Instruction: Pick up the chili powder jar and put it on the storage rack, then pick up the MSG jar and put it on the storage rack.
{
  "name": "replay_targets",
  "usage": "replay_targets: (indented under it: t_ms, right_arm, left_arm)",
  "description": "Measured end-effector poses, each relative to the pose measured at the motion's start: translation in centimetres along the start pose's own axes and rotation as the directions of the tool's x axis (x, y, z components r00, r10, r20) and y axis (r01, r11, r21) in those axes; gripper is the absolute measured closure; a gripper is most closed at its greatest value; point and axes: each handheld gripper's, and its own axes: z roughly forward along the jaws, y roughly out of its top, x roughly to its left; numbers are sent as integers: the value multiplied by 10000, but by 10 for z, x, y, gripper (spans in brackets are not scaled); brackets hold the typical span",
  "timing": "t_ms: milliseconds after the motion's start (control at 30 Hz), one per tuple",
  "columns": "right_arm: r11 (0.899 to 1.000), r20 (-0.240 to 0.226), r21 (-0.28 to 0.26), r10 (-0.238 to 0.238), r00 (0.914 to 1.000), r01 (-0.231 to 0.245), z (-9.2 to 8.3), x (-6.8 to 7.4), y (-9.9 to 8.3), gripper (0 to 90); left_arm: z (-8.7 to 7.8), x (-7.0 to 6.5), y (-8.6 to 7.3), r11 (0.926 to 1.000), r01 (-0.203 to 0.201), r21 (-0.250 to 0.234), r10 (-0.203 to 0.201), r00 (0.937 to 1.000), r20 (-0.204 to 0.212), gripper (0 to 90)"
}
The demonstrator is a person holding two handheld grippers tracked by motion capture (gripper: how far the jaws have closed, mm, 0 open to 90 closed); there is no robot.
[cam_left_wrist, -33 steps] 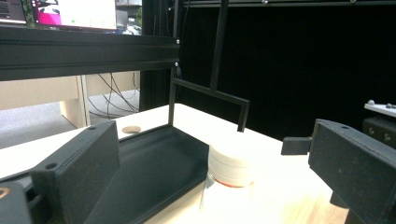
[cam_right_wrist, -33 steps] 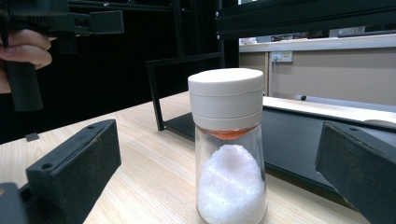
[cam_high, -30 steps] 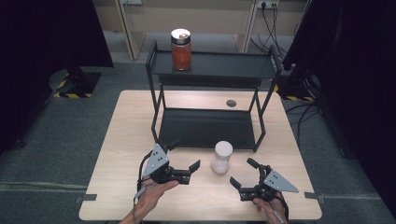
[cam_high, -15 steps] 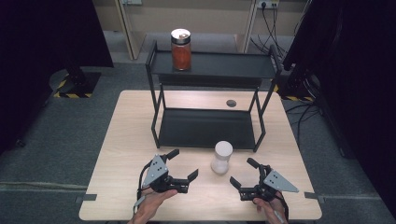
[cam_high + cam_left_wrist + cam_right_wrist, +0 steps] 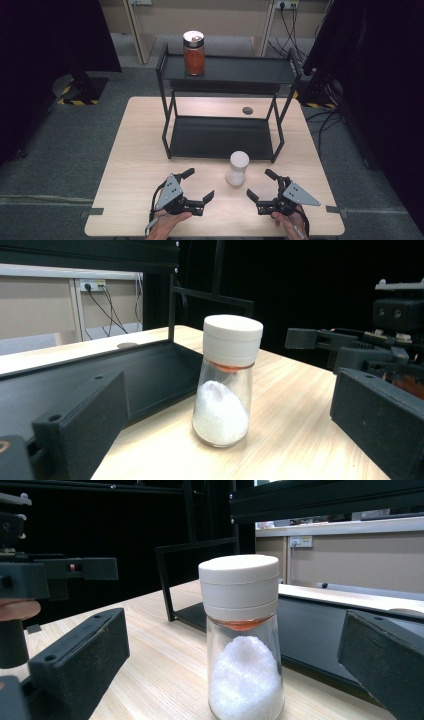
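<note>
We hold both claws wide and empty. The salt shaker [image 5: 236, 168] stands upright between them, just ahead of the left claw [image 5: 200, 184] and right claw [image 5: 259, 185]. We should close squarely on its glass body, below the white cap [image 5: 239, 581].

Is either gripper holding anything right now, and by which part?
Nothing is held. Left gripper and right gripper are both open, apart from the shaker, which stands on the table between them.

An orange-filled jar [image 5: 193, 53] stands on the black shelf rack's [image 5: 235, 71] top tier.
</note>
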Motion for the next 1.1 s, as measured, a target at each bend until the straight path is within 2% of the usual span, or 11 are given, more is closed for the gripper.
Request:
replay_targets:
  t_ms: [433,1100]
  right_arm:
    - [10000,-12,-16,22,10000,-22,-1,-1,0,3]
    - [10000,134,30,40,9999,-40,0,0,1,3]
  left_arm:
    - [-3,-2,-11,9999,76,84,-77,9999,101,18]
    - [-4,-1,-13,9998,153,135,-152,9999,-11,18]
